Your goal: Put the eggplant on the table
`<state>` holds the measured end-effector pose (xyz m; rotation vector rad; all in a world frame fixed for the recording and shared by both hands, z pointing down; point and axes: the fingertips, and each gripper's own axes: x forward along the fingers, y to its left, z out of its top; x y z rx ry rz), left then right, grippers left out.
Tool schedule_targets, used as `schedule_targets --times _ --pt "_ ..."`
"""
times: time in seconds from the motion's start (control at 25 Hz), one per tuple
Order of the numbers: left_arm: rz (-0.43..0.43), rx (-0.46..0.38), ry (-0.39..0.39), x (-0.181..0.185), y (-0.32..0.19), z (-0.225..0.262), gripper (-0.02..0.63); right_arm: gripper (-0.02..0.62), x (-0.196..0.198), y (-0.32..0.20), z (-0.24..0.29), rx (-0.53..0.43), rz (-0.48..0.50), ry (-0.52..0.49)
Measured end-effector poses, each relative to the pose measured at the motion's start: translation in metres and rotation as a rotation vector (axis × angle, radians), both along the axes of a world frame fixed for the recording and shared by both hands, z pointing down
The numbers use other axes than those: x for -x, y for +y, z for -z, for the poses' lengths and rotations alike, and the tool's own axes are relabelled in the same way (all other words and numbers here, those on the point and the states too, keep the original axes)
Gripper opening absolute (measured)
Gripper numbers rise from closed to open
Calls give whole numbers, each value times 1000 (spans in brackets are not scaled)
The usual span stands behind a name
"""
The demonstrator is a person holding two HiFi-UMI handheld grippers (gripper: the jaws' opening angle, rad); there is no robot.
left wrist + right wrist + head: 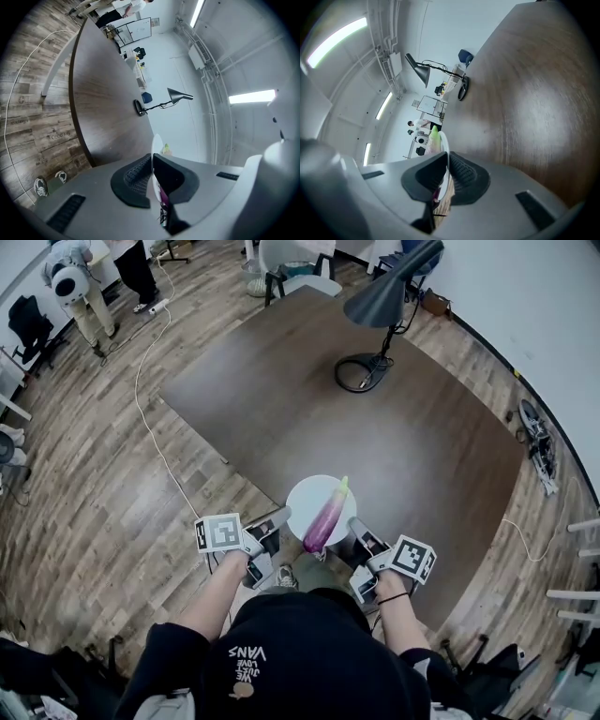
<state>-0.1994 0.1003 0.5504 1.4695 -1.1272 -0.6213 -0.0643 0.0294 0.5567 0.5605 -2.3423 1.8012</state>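
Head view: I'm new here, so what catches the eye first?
A purple eggplant lies on a white plate at the near edge of the dark table. The left gripper and right gripper clamp its rim from opposite sides. A black lamp stands at the far end.

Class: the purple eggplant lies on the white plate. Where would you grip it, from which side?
Grip the long purple eggplant at its middle, jaws across its width, coming from above. It lies flat on the round white plate, so only its top and flanks are free. The left gripper and right gripper are shut on the plate's rim.
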Motion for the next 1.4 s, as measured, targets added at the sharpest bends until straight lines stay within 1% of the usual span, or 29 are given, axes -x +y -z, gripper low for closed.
schedule_targets --times 0.12,0.32,0.76,0.96,1.08,1.4 --pt "-1 -4 -4 7 -14 0 23 31 8 -15 -1 -7 3 1" --pt "-22 -11 -14 14 -47 -1 23 31 13 -45 -1 -4 -21 -2" --pt "-137 -23 -17 -15 -141 -1 23 31 -23 -124 -1 -11 -135 5" --pt "-200 -24 -18 -28 -177 4 23 31 -37 -151 9 -22 -191 -5" --pt "-244 -20 -19 -36 -192 2 23 31 -48 -161 8 -34 -229 12" --pt "-404 -8 -35 -65 -237 -1 23 31 -79 -181 5 -12 -390 14"
